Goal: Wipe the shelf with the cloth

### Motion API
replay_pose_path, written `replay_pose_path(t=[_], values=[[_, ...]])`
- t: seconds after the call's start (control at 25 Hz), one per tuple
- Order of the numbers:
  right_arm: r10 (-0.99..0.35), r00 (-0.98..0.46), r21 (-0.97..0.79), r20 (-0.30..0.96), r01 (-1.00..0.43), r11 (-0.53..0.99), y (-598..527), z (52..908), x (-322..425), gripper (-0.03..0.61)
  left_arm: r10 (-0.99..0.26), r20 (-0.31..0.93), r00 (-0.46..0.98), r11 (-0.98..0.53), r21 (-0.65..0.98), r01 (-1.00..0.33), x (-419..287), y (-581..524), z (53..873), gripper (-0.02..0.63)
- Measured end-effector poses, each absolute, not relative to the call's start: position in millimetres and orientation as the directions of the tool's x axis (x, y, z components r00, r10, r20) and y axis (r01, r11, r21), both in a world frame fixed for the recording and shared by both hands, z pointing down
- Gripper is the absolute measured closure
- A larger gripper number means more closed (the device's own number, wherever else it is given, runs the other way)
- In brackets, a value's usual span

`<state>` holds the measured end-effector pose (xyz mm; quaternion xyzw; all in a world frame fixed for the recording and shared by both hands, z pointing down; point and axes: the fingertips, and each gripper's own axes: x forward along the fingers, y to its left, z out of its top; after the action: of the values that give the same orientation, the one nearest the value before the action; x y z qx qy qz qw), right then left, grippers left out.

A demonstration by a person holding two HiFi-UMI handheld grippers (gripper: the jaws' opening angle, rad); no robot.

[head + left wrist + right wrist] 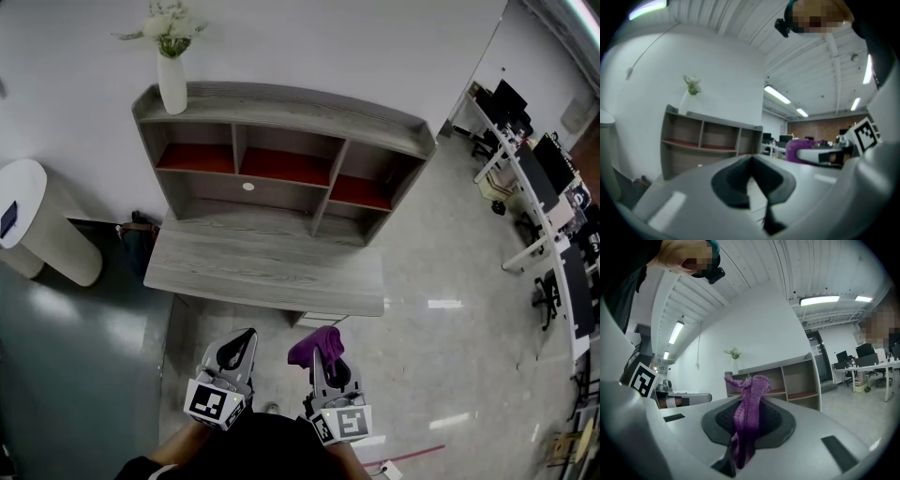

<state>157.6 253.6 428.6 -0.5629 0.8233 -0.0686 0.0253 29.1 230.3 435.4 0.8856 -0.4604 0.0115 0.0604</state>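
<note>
Head view: the left claw and right claw hang short of the tabletop's front edge, well apart from the shelf. The right claw carries the purple cloth. A vase stands at the shelf top's left corner, and a wipe along there could tip it.

Left gripper view: the left claw is clenched on nothing, which the head view leaves unclear.

Right gripper view: the right claw pinches only a thin fold of the cloth, so dragging may pull it free.
</note>
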Motion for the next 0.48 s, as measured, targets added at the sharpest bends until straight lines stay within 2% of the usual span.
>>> replay_pose_path(t=[0.48], values=[[-0.947,-0.318,-0.117,0.047,-0.943,0.311,129,422,109,0.528,-0.789,0.079,0.609,-0.602,0.102,-0.792,-22,110,433,0.611]])
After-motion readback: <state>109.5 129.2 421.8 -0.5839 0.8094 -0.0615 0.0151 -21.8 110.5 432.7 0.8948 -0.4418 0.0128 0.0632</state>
